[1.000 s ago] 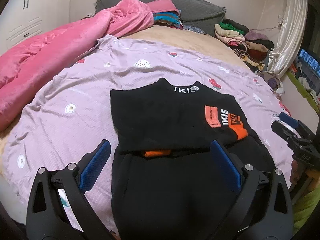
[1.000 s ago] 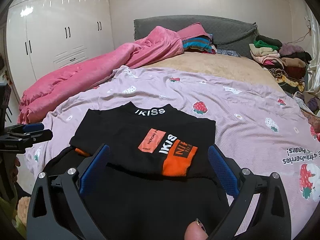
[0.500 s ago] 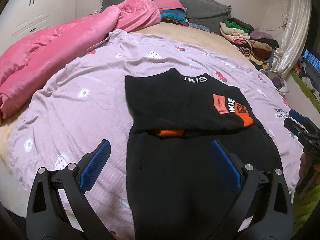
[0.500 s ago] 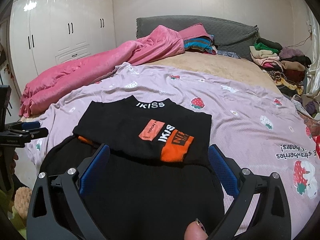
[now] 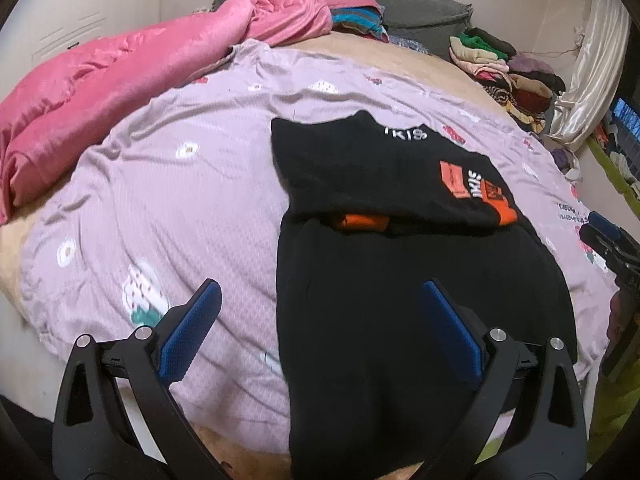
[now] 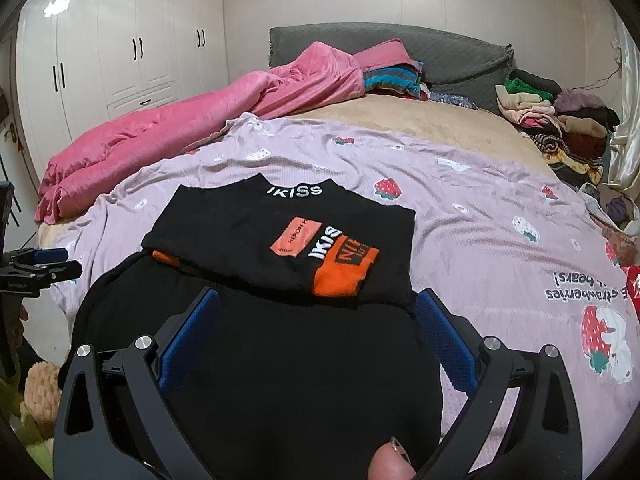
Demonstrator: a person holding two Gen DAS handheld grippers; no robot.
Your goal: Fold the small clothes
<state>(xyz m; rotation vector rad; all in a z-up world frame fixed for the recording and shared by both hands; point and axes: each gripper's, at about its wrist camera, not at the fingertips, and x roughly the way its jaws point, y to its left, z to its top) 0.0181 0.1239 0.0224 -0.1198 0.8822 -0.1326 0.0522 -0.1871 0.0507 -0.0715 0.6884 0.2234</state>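
Black top [image 6: 280, 320] lies flat on the lilac sheet [image 6: 480, 216], long axis running away from both grippers, unfolded hem nearest; left gripper [image 5: 320, 332] and right gripper [image 6: 316, 336] both spread wide, empty, above it.

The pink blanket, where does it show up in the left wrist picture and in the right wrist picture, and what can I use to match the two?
Left wrist view: the pink blanket fills the upper left, running along the far-left side of the bed.
Right wrist view: the pink blanket lies left of centre, below the white wardrobe.
Shared landmark: the black shirt with white IKISS lettering at its collar.
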